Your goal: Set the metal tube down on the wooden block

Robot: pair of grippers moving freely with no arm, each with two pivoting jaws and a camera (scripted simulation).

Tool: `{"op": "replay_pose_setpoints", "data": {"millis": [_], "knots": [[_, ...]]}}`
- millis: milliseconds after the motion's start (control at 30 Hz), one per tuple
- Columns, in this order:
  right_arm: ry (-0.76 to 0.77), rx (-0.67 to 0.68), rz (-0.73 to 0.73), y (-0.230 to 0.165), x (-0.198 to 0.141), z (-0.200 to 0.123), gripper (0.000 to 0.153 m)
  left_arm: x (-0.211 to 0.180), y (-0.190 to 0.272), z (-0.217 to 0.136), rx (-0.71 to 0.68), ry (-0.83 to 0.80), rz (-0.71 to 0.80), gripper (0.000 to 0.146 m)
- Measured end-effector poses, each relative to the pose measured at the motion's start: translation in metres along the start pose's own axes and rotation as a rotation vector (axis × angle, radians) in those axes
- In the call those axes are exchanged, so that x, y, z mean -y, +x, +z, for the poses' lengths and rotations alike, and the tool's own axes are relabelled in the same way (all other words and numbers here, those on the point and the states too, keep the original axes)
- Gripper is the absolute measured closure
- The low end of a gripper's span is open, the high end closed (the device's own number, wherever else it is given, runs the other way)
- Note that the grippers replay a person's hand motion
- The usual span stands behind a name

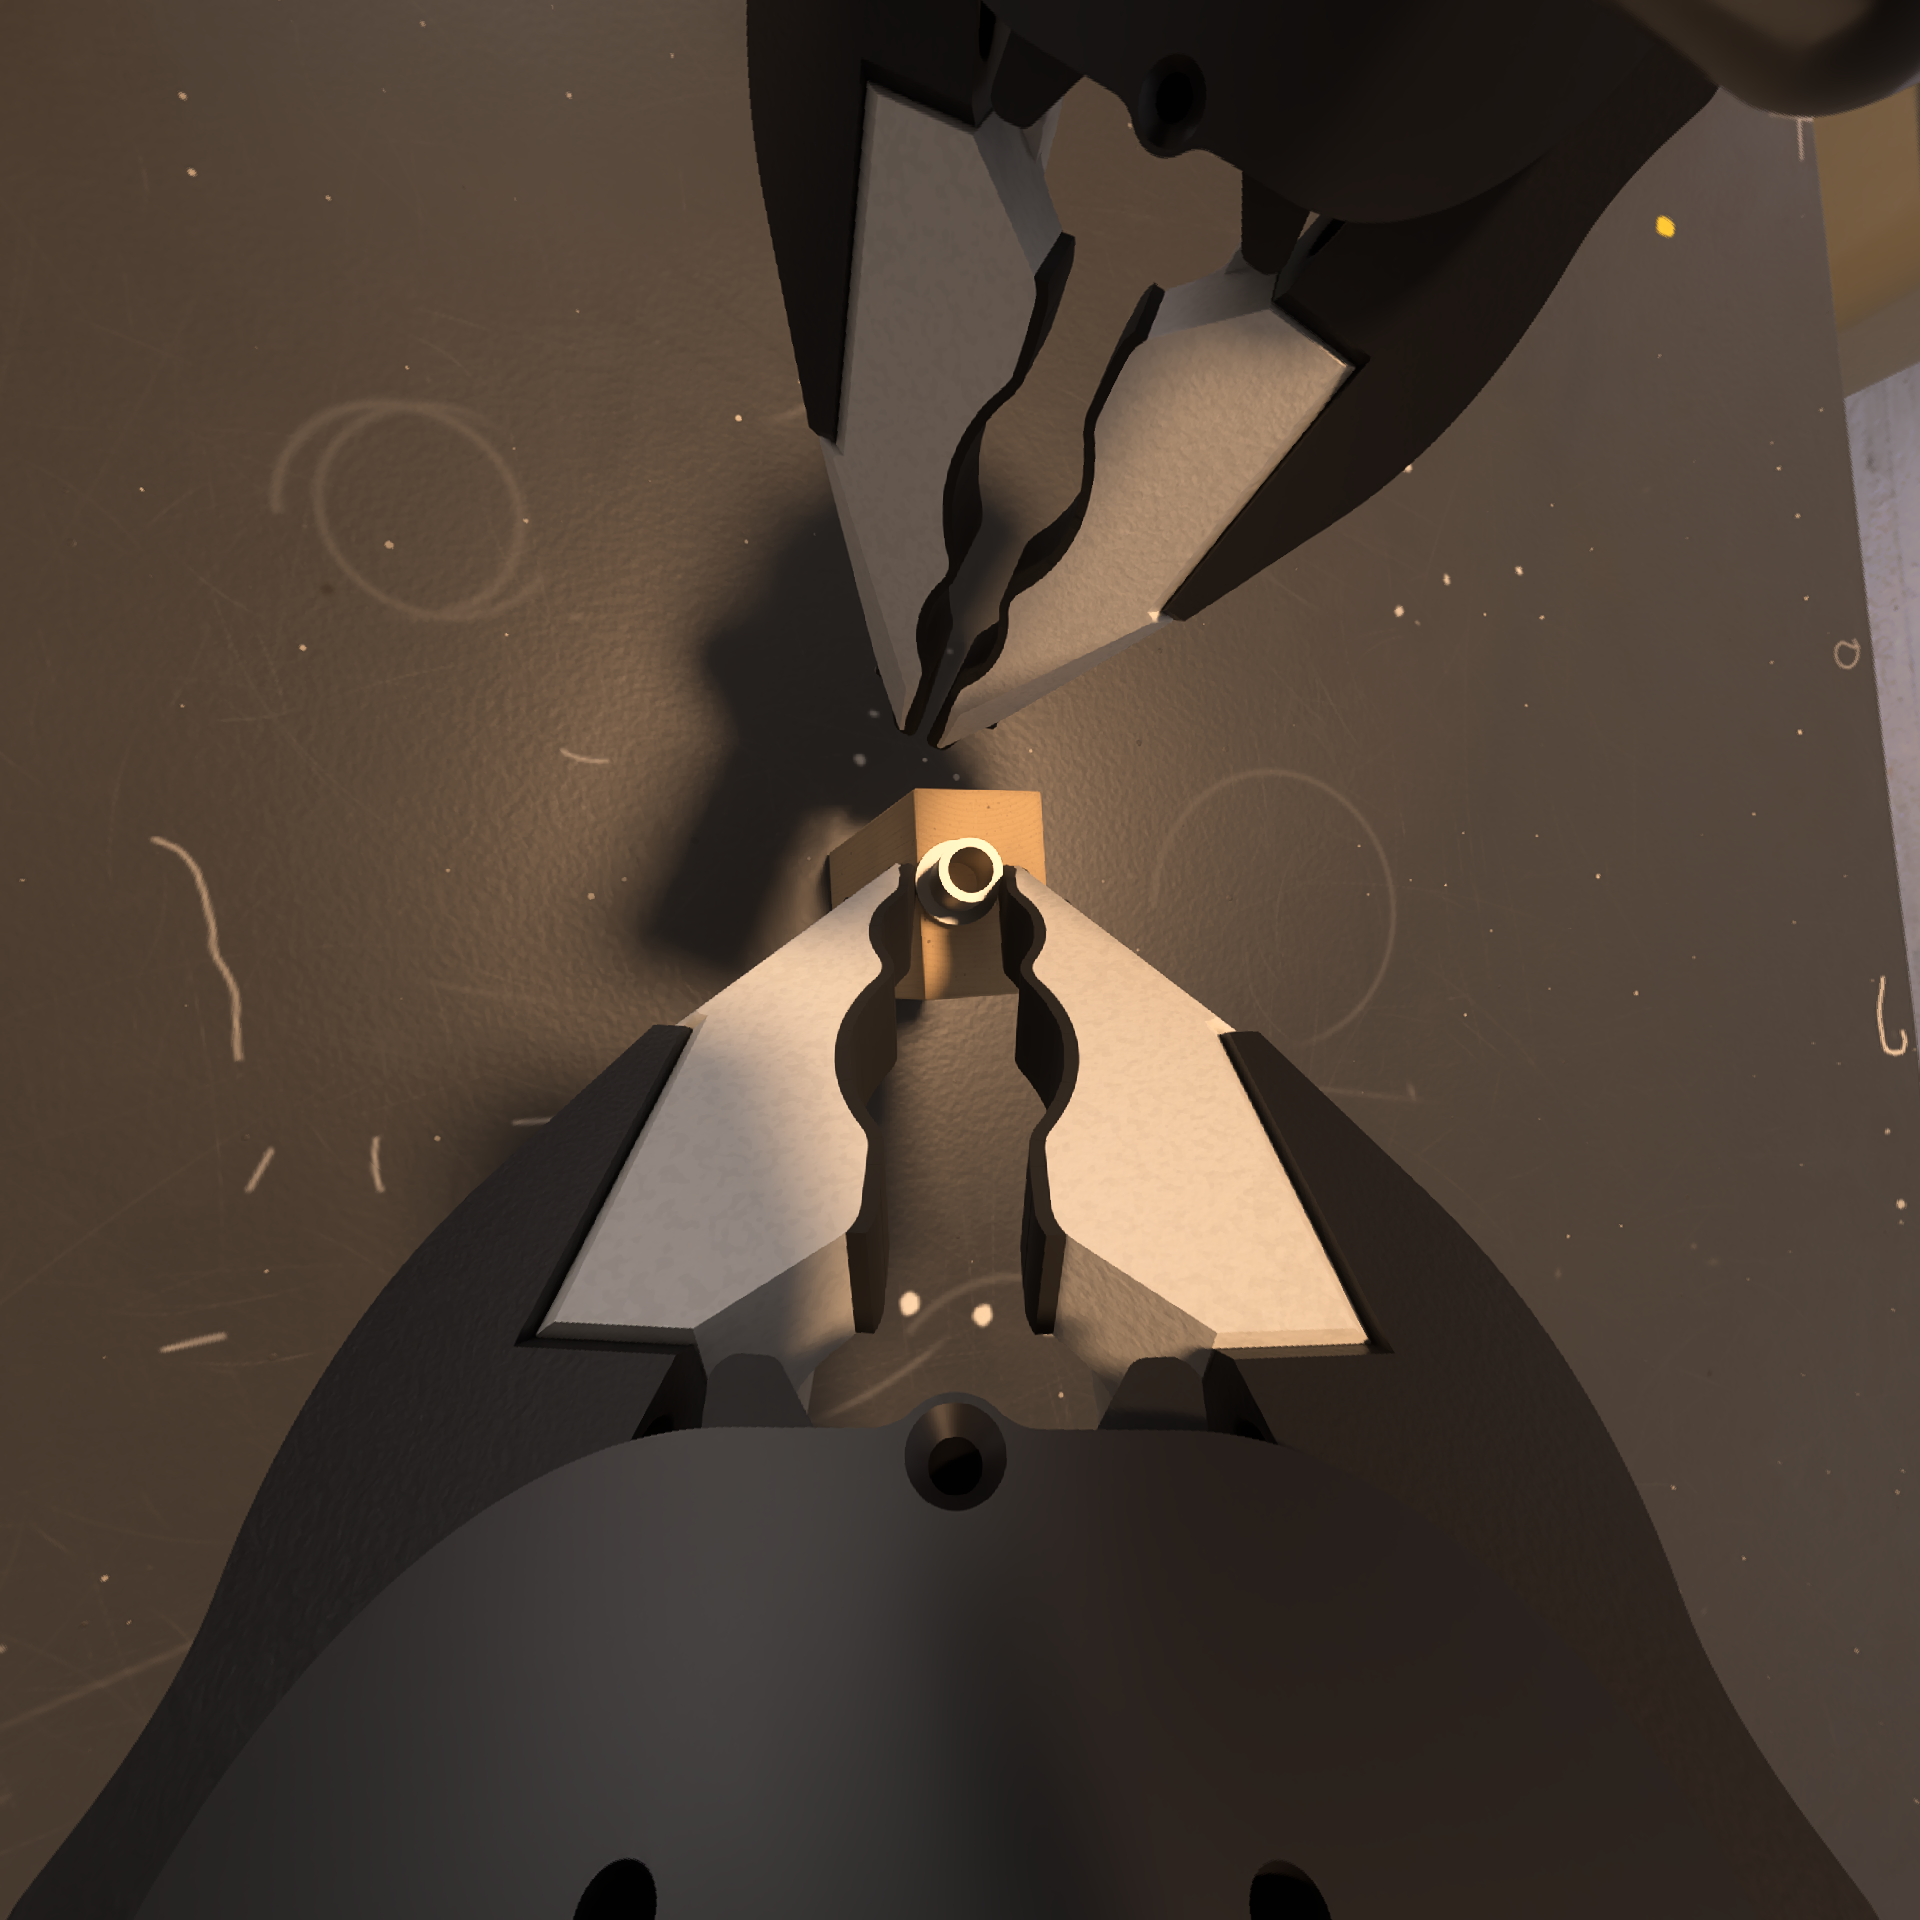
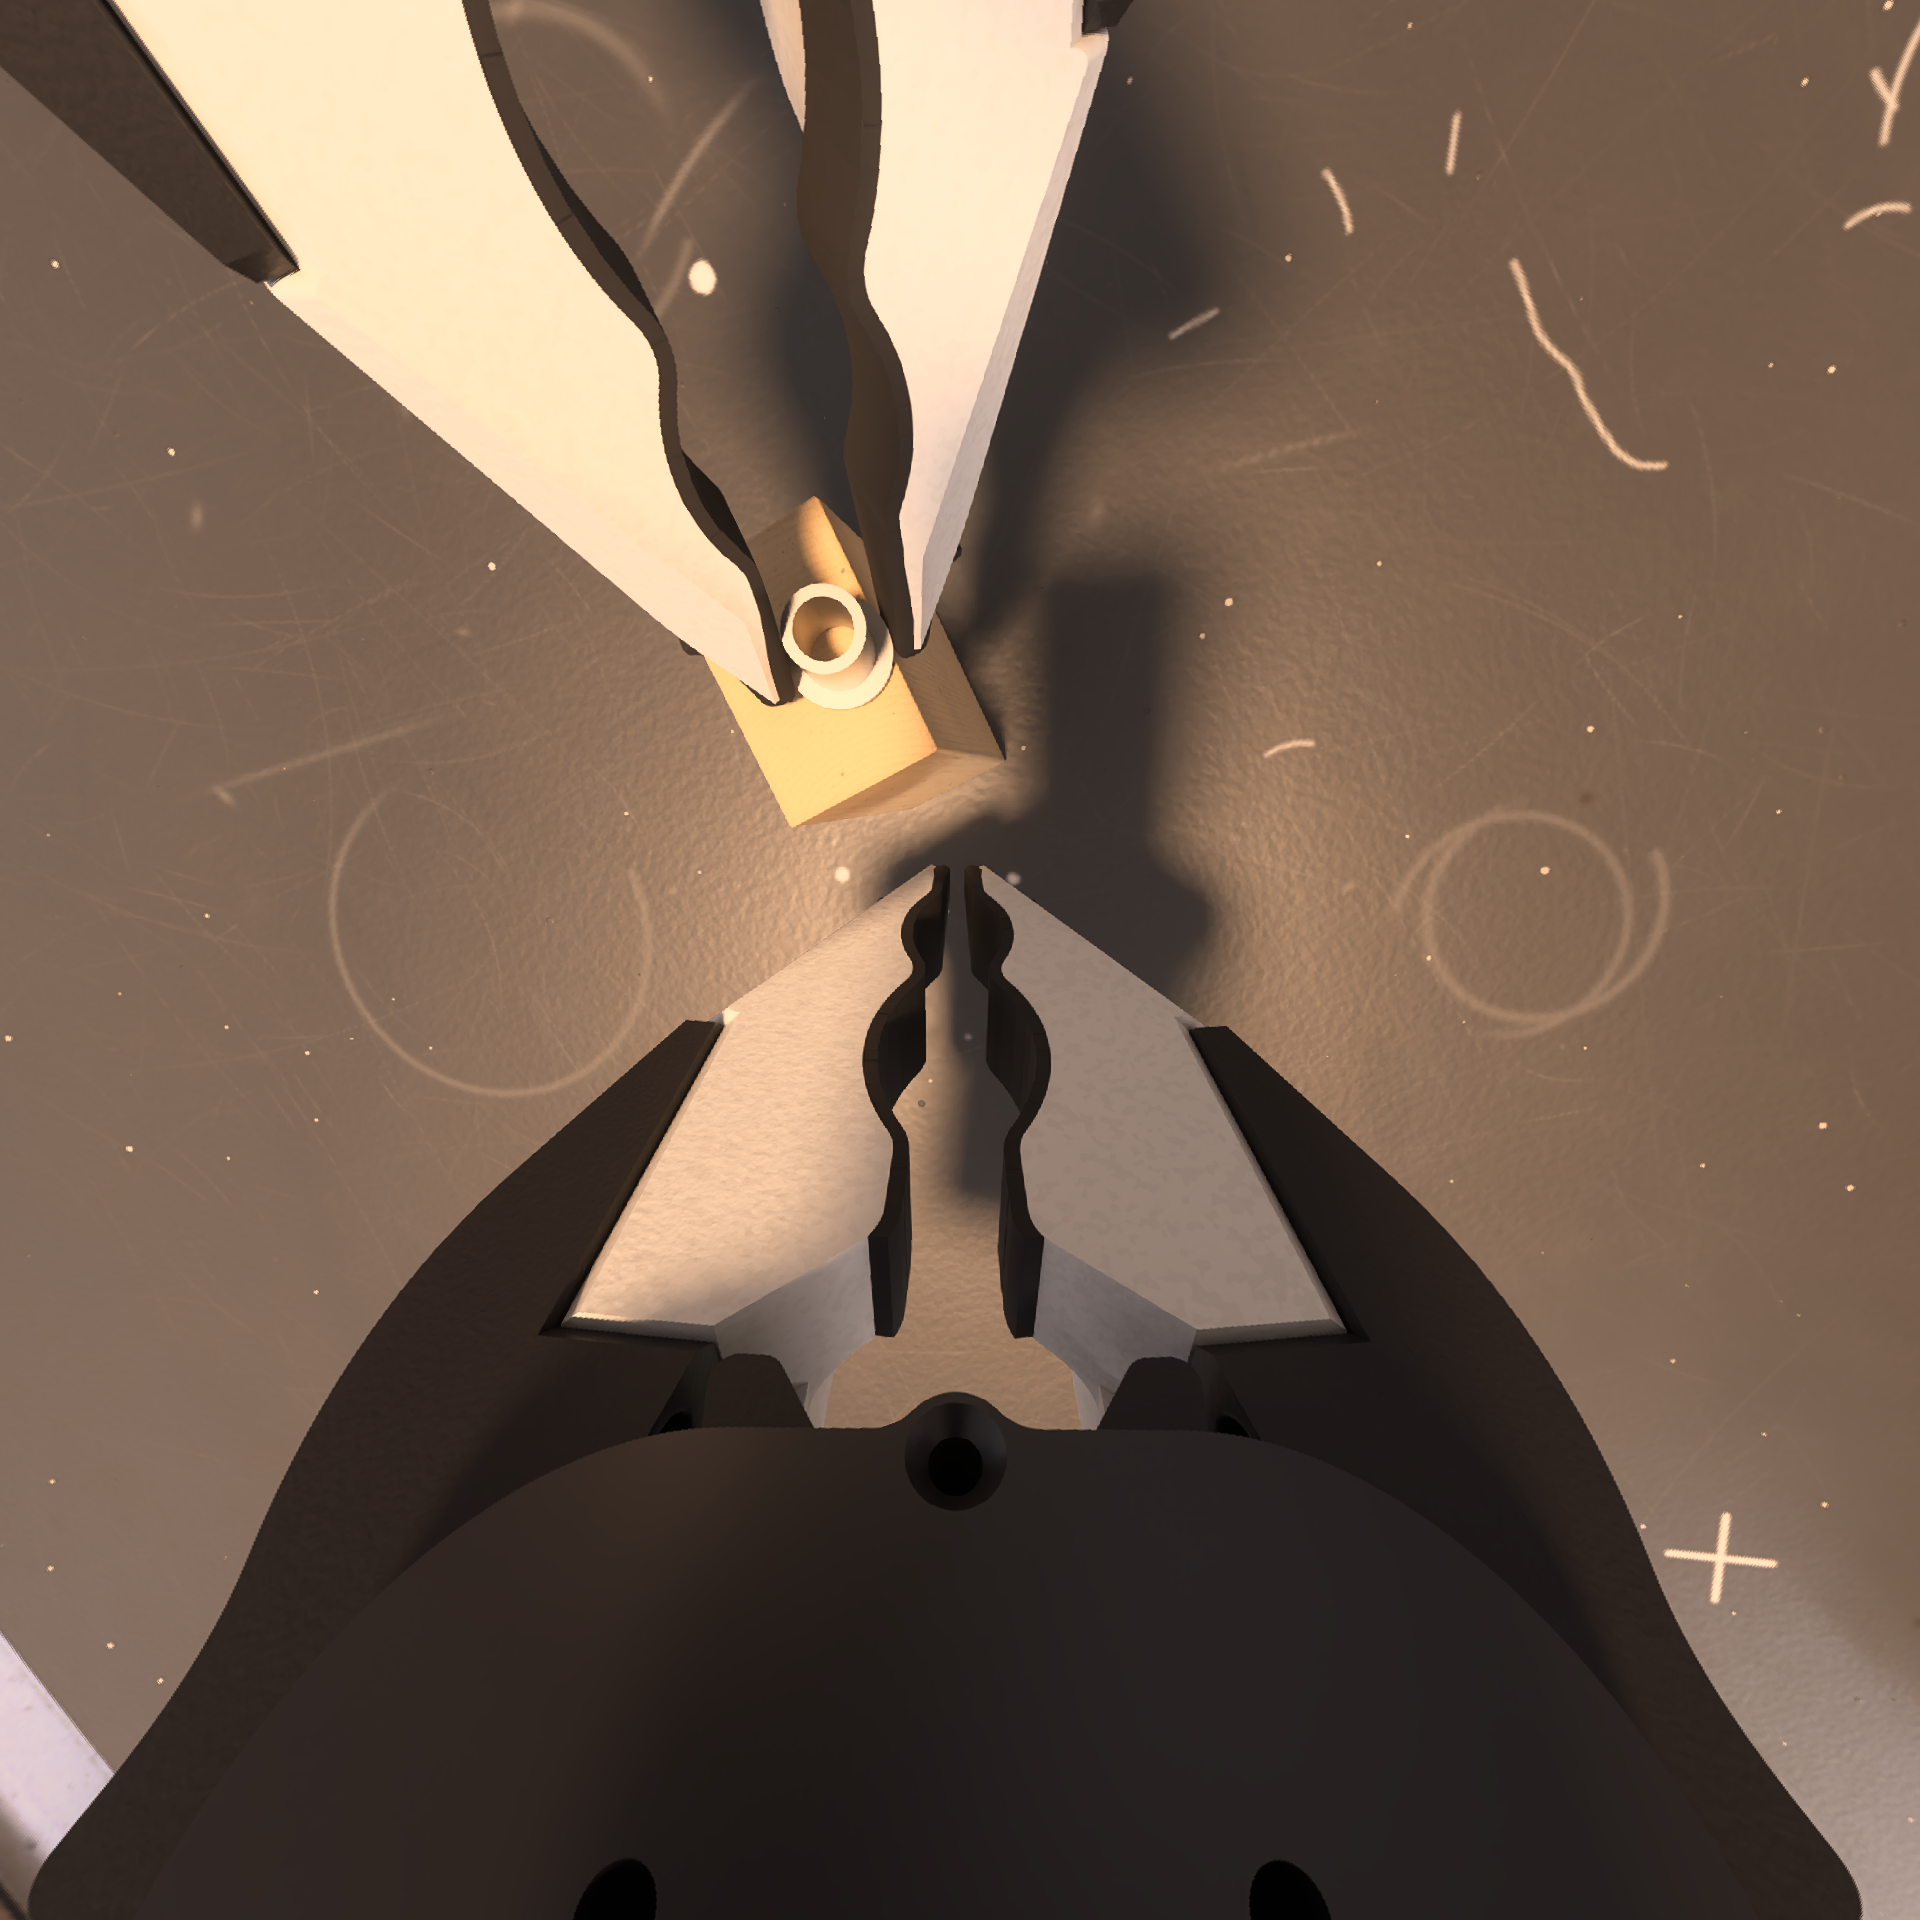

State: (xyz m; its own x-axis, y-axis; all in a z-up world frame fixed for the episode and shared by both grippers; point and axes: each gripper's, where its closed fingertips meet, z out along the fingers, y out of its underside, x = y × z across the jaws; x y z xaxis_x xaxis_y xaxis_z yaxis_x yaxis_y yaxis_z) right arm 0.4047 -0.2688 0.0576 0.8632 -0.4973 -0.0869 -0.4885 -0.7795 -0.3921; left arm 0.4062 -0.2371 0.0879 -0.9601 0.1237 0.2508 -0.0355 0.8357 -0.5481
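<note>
Brown tabletop (image 1: pixel 416 1039), leathery, scratched all over, with pale ring marks, squiggles and specks on every side of the block (image 1: pixel 971 821). Beyond the block, at the right edge of the left wrist view, a yellowish strip and a pale band; hard to make out. Pale strip also at the lower left corner of the right wrist view.

Tube (image 1: pixel 961 878) upright on the block's top, open end up, flared collar at its base. Left claw (image 1: pixel 954 883) clenched around the tube, tips on either side, hiding part of the block. Whether the tube's base fully touches the wood: cannot tell.

Right claw (image 2: pixel 956 878) beside the block, nearly clenched, a thin slit between tips, grasping nothing. Dark shadows across the tabletop next to the block. Both claw bodies cut off by the frame edges.
</note>
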Motion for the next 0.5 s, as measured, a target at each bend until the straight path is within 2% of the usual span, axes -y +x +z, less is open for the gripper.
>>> {"op": "replay_pose_setpoints", "data": {"millis": [200,300,367,500], "knots": [[0.04,0.005,-0.036,-0.001,0.003,-0.002,0.148,0.0,0.002,-0.001,-0.017,0.003,-0.012,0.13],[0.102,0.012,-0.046,-0.003,0.006,-0.01,0.126,0.001,0.003,-0.002,-0.038,0.016,-0.023,0.13],[0.165,0.01,-0.06,-0.003,0.008,-0.021,0.123,0.003,0.003,-0.007,-0.031,0.035,-0.03,0.129],[0.385,-0.1,-0.095,0.004,0.018,-0.058,0.123,0.015,0.002,-0.03,0.004,0.146,-0.02,0.124]]}}
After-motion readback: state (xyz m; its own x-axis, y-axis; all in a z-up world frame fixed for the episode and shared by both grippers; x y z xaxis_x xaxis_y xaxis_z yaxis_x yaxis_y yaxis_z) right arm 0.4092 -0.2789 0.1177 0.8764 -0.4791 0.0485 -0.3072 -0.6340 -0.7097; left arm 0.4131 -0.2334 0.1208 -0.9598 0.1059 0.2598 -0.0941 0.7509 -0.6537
